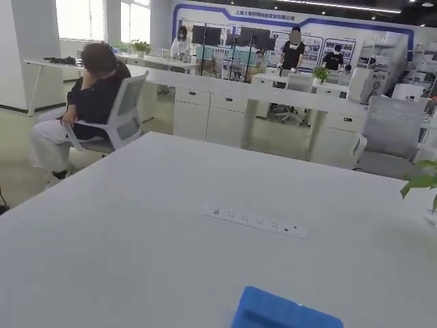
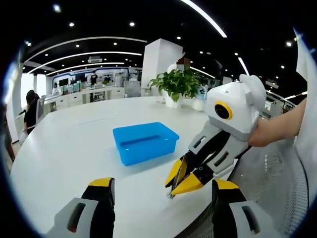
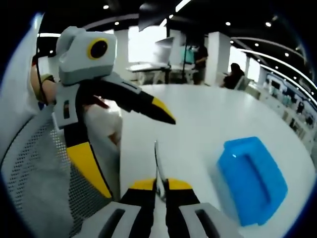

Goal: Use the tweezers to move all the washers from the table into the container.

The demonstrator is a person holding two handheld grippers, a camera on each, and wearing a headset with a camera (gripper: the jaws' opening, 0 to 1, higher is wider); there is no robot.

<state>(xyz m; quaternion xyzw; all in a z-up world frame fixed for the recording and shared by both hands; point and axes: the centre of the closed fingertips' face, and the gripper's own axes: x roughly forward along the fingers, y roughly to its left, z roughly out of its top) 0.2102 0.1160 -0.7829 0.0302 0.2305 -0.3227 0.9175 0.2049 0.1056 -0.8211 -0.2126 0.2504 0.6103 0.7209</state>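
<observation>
Tweezers (image 3: 156, 158) are in the right claw (image 3: 159, 186), pinched between jaws that are nearly closed, with the thin metal legs poking forward over the white bench (image 1: 136, 225). Left claw (image 3: 138, 156) is spread wide with nothing in it, hanging just beside the right one near the bench edge. Blue container (image 2: 146, 141) sits on the bench a bit ahead of both claws, open side up, and looks empty in the left gripper view, though I can't see its whole bottom. Where the washers lie I honestly can't tell, so no count on those either. My read is we're at the very start: tool in hand, nothing picked, nothing dropped in. Next move probably calls for finding the first washer, bringing the tweezer tips down low to the bench, and squeezing with the right claw gently enough that the tips close on a washer's edge without the tweezers twisting in the grip. Then it's a carry over the container rim and a release. Count so far: one container, one pair of tweezers, two claws, one power strip (image 1: 255, 221) set in the bench, one potted plant (image 2: 176, 84) on the bench behind the container.
</observation>
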